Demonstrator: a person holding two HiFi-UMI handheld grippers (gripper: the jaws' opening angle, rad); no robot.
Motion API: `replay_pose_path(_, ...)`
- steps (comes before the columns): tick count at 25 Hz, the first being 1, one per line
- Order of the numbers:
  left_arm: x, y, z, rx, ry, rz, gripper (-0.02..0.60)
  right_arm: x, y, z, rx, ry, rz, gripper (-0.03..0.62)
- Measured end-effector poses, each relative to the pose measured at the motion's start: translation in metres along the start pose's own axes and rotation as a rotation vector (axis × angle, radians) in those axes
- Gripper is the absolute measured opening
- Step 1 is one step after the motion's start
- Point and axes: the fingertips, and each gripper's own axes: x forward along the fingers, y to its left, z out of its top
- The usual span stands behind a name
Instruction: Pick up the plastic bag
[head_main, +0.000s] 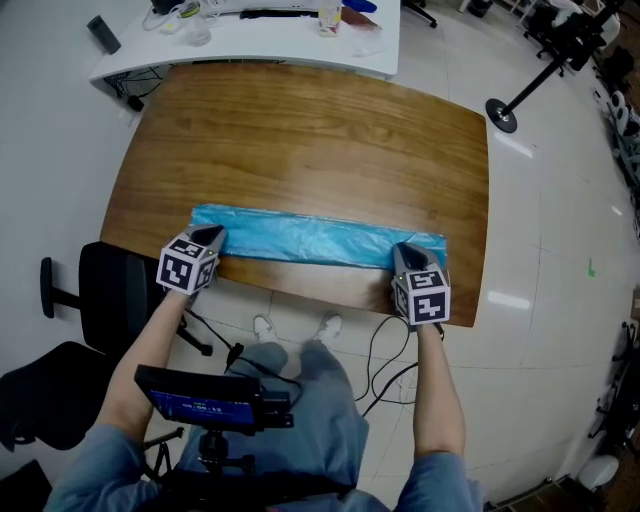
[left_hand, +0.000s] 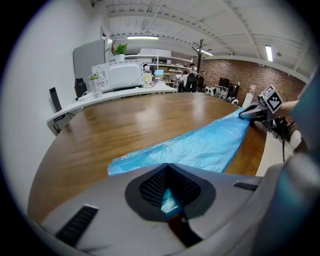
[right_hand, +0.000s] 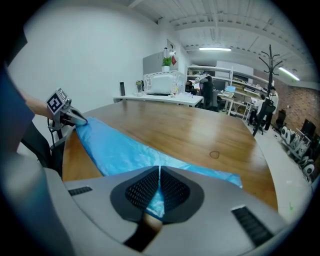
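A long blue plastic bag (head_main: 315, 238) lies flat along the near edge of the wooden table (head_main: 300, 140). My left gripper (head_main: 210, 240) is shut on the bag's left end; blue film shows pinched between its pads (left_hand: 169, 200). My right gripper (head_main: 408, 254) is shut on the bag's right end, with the bag (right_hand: 120, 150) running out from between its closed jaws. The left gripper view shows the bag (left_hand: 200, 145) stretching away to the right gripper (left_hand: 250, 113). From the right gripper view the left gripper (right_hand: 77, 120) sits at the far end.
A white desk (head_main: 250, 40) with clutter, including a microwave (left_hand: 117, 76), stands behind the table. A black chair (head_main: 110, 290) is at the table's near left. A stand base (head_main: 500, 115) sits on the floor at the right. Cables (head_main: 385, 350) hang below the table edge.
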Motion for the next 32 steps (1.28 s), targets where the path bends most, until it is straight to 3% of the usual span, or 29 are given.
replay_pose_path(20, 0.02, 0.051, 0.022, 0.071, 0.013, -0.064, 0.012, 0.018, 0.025, 0.015, 0.054, 0.003, -0.063, 0.0)
replay_pose_path(32, 0.023, 0.054, 0.022, 0.092, -0.026, -0.069, 0.012, 0.022, 0.024, 0.012, 0.084, 0.006, -0.088, 0.0)
